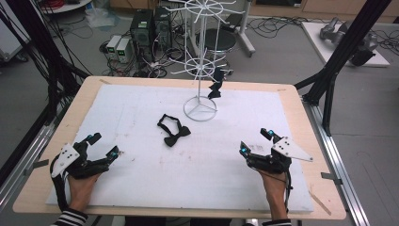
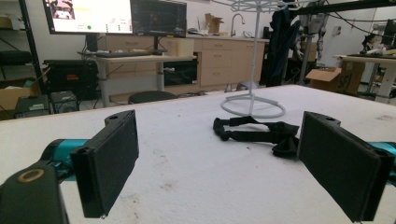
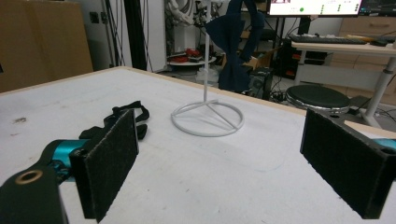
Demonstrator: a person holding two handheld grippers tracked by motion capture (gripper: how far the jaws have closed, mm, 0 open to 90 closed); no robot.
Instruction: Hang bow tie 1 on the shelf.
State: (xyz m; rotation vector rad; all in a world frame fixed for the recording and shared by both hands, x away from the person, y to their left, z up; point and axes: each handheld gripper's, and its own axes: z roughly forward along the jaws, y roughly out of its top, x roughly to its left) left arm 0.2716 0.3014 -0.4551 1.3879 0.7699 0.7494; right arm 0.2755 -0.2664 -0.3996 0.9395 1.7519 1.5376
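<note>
both hand-held grippers [image 1: 102,146] [image 1: 255,141] spread, empty; right gripper view shows dark bow tie [image 3: 232,35] hanging on rack [image 3: 207,70].

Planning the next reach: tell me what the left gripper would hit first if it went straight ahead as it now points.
Most likely the black bow tie lying on the white mat; it sits ahead between the open left gripper jaws, toward the right one. Depth is uncertain.

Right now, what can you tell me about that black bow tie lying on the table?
The black bow tie lies flat on the white table cover, a little nearer the person than the white wire stand's ring base and apart from it. It looks like soft dark fabric: a knotted bow with a thin neck strap looped loosely behind it. Nothing touches it but the cover.
</note>
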